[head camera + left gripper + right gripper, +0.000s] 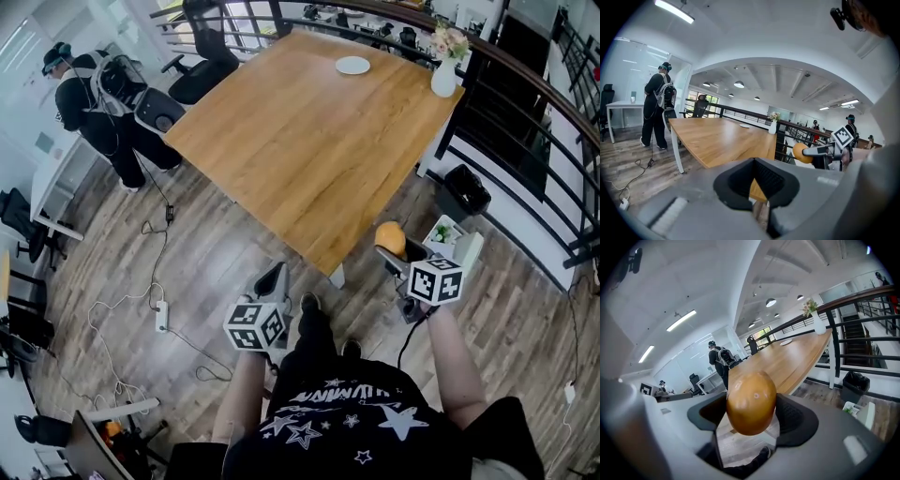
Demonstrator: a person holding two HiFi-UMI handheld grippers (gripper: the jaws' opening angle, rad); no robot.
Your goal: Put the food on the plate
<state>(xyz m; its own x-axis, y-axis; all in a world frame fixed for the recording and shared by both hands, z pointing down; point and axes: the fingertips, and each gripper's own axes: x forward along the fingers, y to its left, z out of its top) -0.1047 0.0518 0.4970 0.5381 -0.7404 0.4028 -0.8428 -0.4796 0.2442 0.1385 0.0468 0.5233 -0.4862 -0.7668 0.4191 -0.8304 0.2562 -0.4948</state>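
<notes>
A small white plate (352,65) lies near the far edge of the large wooden table (309,141), also in the left gripper view (744,125) and the right gripper view (786,341). My right gripper (394,251) hovers off the table's near corner, shut on a rounded orange-brown piece of food (390,238). That food (751,401) fills the gap between the dark pads (797,418). My left gripper (273,281) hangs lower, over the floor in front of the table, shut with nothing in it (753,165). From there the food (801,153) shows at the right.
A white vase with flowers (443,73) stands at the table's far right corner. A black railing (525,122) and a black bin (463,191) lie to the right. A person with a backpack (94,98) stands left, near office chairs (202,52). Cables and a power strip (161,317) lie on the floor.
</notes>
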